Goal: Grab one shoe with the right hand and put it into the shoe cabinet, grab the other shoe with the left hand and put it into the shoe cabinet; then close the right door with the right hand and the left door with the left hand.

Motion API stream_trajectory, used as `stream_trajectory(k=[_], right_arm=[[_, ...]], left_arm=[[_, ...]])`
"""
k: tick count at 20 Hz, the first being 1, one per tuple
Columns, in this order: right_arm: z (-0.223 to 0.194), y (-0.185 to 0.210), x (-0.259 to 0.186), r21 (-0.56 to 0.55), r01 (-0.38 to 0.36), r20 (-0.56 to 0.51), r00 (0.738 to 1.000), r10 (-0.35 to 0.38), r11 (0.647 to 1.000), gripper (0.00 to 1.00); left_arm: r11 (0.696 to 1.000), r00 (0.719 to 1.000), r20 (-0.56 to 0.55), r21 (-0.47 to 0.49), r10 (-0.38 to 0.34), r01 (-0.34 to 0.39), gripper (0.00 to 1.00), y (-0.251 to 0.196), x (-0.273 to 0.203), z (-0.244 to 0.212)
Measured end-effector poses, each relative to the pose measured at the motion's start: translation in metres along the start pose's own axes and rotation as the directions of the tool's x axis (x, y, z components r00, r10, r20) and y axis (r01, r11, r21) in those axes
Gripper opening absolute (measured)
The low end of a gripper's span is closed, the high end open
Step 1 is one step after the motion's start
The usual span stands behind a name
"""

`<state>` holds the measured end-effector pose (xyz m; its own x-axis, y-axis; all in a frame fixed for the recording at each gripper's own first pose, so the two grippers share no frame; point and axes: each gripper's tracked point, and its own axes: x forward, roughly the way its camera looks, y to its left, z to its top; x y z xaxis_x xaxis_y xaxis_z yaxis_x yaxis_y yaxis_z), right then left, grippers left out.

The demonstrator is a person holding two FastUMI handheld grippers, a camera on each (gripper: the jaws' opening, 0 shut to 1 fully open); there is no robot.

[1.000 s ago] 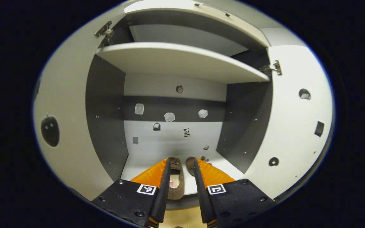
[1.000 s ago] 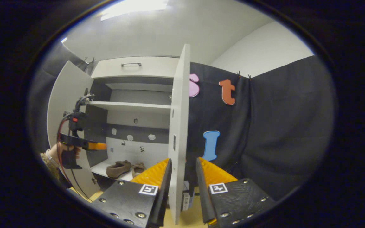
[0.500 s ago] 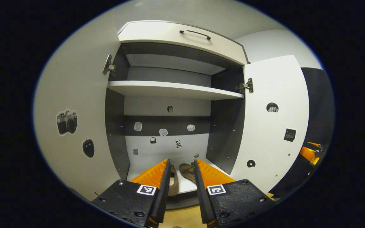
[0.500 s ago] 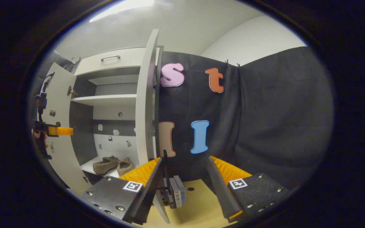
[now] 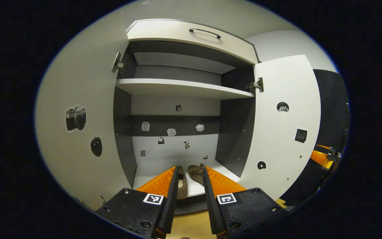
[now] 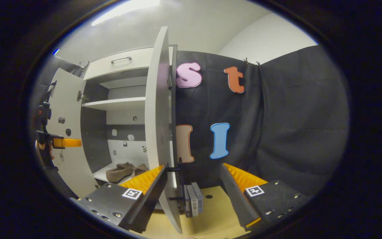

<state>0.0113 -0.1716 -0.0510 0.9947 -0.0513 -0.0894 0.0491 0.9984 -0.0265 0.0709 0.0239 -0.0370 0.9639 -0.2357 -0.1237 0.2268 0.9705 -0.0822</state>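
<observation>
Both shoes (image 5: pixel 191 177) are seen on the lower shelf of the shoe cabinet (image 5: pixel 184 89), both doors are open, the left gripper (image 5: pixel 190 172) is parted and empty, and the right gripper (image 6: pixel 194 169) is spread wide around the right door (image 6: pixel 159 109) edge

Both brown shoes (image 5: pixel 188 181) sit side by side on the bottom shelf of the white shoe cabinet (image 5: pixel 184 88), toes pointing inward. The left door (image 5: pixel 78 132) stands wide open, and the right door (image 5: pixel 284 126) swings open too, edge-on in the right gripper view.
</observation>
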Motion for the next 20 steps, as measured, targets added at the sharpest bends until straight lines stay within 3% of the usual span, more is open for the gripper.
stream_trajectory(k=[20], right_arm=[[-0.005, 0.102, 0.008, -0.001, -0.231, -0.032, 0.973, 0.230, 0.973, 0.97]], left_arm=[[0.998, 0.999, -0.012, -0.054, 0.037, -0.038, 0.44, 0.009, -0.013, -0.010]])
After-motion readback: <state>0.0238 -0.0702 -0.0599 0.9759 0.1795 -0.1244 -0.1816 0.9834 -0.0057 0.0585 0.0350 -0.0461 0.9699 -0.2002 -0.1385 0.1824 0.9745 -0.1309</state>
